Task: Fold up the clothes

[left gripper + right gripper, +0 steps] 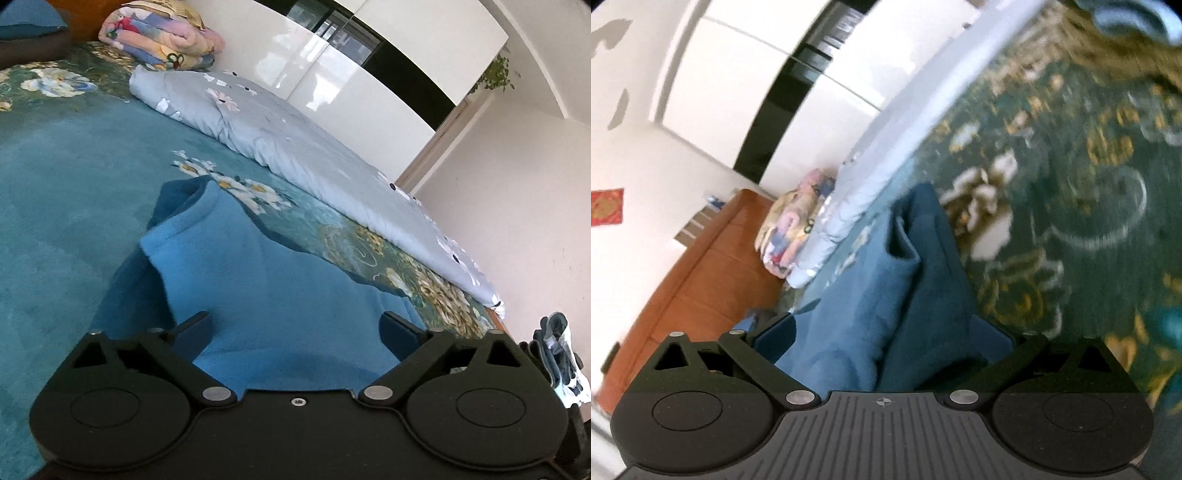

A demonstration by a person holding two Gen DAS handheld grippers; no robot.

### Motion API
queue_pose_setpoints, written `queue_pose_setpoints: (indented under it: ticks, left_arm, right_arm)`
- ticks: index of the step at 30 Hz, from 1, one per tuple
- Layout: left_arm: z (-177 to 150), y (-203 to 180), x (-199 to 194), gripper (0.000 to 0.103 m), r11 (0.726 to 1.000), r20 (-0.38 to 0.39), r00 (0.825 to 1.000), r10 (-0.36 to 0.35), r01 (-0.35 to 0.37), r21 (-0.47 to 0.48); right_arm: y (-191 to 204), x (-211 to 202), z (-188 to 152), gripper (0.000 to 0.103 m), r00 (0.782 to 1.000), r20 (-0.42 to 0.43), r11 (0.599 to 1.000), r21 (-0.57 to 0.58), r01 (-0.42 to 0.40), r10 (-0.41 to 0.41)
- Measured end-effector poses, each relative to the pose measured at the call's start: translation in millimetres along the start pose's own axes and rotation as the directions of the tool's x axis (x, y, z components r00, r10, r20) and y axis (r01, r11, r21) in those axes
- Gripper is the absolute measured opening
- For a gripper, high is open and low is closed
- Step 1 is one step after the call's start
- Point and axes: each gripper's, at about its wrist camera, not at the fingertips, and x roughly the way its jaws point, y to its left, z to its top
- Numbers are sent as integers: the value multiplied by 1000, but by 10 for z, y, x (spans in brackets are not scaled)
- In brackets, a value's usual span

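Spreading both claws wide, my left claw (295, 325) and right claw (884, 332) straddle the blue garment (258, 295) lying rumpled on the bed (74, 184), so, folding or not, I should pinch matching edges evenly and keep them taut.

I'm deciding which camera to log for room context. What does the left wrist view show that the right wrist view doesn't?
Only the left wrist view shows a potted plant high on the wall, a blue pillow and gloves at the bed's edge. Only the right wrist view shows a red wall decoration and the wooden headboard. Both show the blue garment between wide-apart gripper fingers, the pale duvet, the colourful folded blanket and the floral bedspread.
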Motion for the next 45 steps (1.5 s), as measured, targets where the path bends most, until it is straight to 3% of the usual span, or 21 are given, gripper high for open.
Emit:
queue_pose_setpoints:
  ticks: [2,3,5,7,10,18,21,25,30,38,45]
  left_arm:
    - [21,-28,82,81,1000,-10,1000,15,-15,7]
    - [30,-36,129,70,1000,-23,999,27,-27,7]
    - [49,-52,223,47,999,-47,998,50,-50,9]
    - [61,-74,287,11,999,-62,997,47,-47,9]
    - [78,-109,369,3,999,-81,996,31,-31,8]
    - [0,-329,716,0,998,-163,987,-14,24,64]
    - [-58,-334,814,0,997,-194,981,8,6,70]
    - [-87,-263,880,0,999,-213,977,19,-9,48]
    - [-119,-280,906,3,994,-220,974,49,-26,109]
    - [-150,-288,697,3,993,-173,984,47,-27,115]
    - [-263,-232,713,3,990,-181,982,43,-18,138]
  right_arm:
    - [-23,16,67,98,1000,5,1000,-2,4,-4]
    - [-48,38,99,96,1000,4,1000,2,10,-10]
    - [-114,139,164,87,999,-15,999,12,44,-43]
    - [-164,262,204,73,996,-44,997,10,74,-73]
    - [-230,409,244,67,993,-74,996,10,94,-93]
    - [-380,719,399,39,991,-119,995,59,75,-68]
    - [-404,781,441,33,989,-141,995,80,54,-42]
    - [-410,829,471,16,984,-176,994,100,39,-21]
    - [-256,819,517,14,983,-182,995,97,27,-9]
    - [150,836,592,14,979,-198,999,23,45,-39]
    - [379,789,596,13,979,-199,999,6,46,-44]
